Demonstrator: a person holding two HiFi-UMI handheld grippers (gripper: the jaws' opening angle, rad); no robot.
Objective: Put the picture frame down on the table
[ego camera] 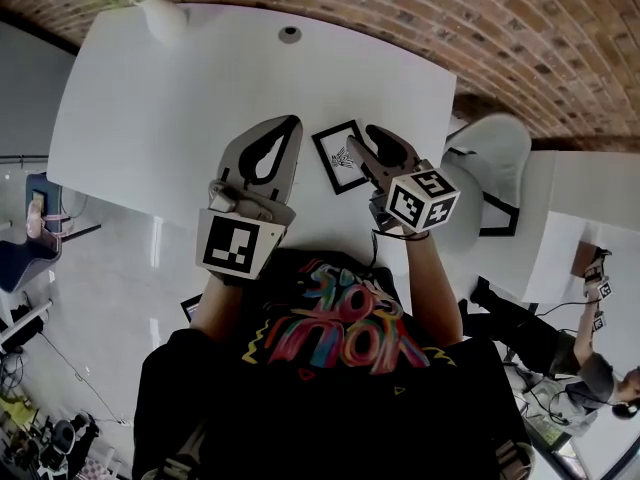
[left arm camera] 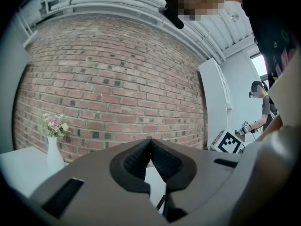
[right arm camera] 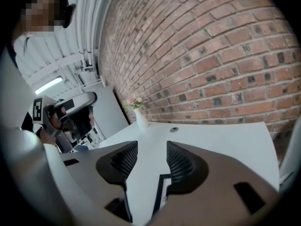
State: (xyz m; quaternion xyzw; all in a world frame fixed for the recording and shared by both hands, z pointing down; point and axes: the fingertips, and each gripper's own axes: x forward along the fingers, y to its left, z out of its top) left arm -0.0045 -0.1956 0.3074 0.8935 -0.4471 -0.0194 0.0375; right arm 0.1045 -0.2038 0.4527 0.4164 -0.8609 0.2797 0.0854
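The picture frame, black-edged with a white mat and a small drawing, lies flat on the white table. My right gripper is open just over the frame's right edge, with nothing between its fingers. In the right gripper view one corner of the frame shows low between the spread jaws, partly hidden by the right jaw. My left gripper hovers left of the frame, shut and empty. Its pads meet at the tips in the left gripper view.
A white vase of flowers stands at the table's far left corner, near a brick wall. A round cable hole lies at the far edge. A white chair sits to the right. Another person stands at the lower right.
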